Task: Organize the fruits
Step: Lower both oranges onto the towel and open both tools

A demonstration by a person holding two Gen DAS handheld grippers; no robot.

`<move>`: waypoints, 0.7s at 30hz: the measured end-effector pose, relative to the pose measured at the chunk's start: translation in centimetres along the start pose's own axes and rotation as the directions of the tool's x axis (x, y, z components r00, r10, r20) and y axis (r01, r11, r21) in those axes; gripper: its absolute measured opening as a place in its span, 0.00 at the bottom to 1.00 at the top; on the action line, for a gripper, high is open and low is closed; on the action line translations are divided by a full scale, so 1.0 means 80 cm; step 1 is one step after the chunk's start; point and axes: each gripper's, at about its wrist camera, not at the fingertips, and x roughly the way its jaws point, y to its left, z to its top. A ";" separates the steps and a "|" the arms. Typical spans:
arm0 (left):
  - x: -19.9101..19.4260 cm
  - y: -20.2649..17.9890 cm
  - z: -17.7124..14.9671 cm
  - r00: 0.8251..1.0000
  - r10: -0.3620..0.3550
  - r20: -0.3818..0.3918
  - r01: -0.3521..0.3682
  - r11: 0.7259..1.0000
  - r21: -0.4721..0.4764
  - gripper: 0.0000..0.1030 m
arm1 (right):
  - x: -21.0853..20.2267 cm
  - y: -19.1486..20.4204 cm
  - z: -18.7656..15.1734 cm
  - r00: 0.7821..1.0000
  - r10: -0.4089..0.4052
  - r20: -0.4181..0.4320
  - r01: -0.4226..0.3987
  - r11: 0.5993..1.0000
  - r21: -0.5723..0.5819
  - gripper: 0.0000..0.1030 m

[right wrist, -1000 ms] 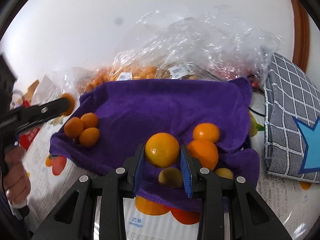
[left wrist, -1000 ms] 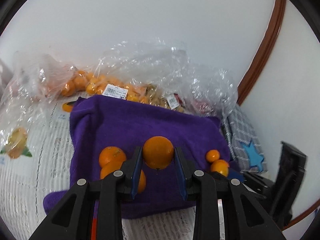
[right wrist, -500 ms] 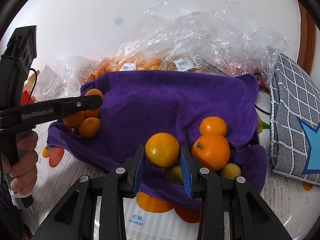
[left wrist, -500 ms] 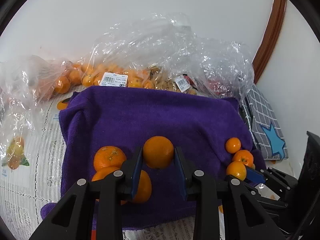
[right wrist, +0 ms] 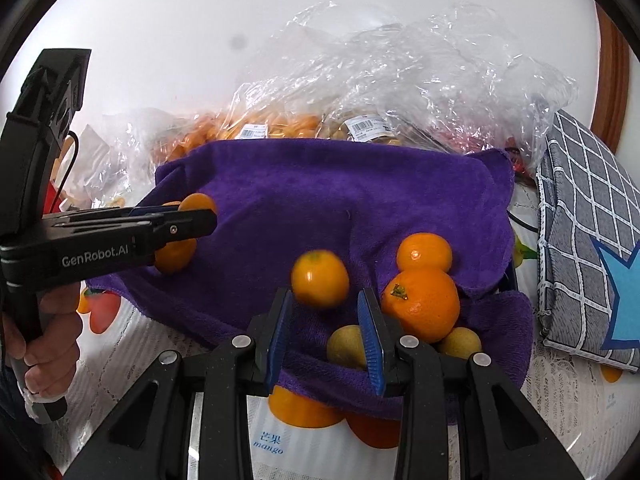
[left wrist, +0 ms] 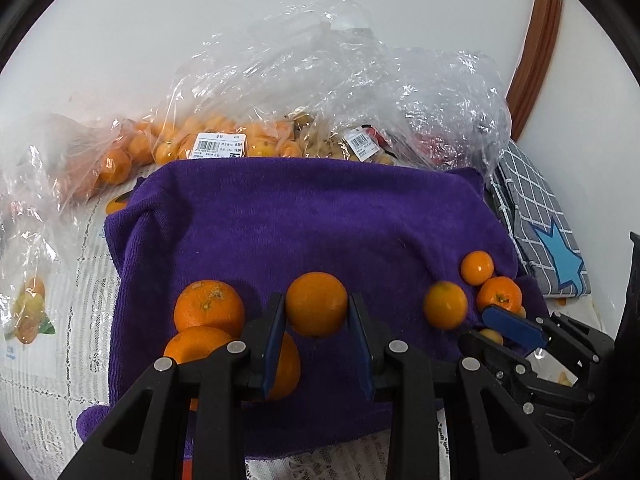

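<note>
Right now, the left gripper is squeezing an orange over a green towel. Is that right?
Almost. The towel is purple, not green. The left wrist view shows it: the left gripper is closed on an orange, with the purple towel spread out under it.
</note>
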 end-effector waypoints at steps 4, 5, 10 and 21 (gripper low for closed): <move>0.000 0.002 -0.001 1.000 -0.005 0.000 0.005 1.000 0.000 0.29 | 0.000 -0.003 0.000 1.000 0.002 0.004 -0.002 1.000 0.009 0.33; 0.000 0.002 -0.001 1.000 -0.008 -0.001 0.008 1.000 0.000 0.29 | 0.000 -0.003 0.000 1.000 0.002 0.005 -0.002 1.000 0.012 0.33; 0.000 -0.001 -0.003 1.000 -0.007 -0.003 0.007 1.000 0.013 0.29 | -0.003 -0.004 -0.001 1.000 0.005 0.012 -0.005 1.000 0.018 0.33; -0.015 0.006 -0.007 1.000 -0.009 -0.006 0.009 1.000 -0.006 0.31 | -0.035 -0.010 0.003 0.997 -0.028 0.070 0.024 0.998 0.051 0.44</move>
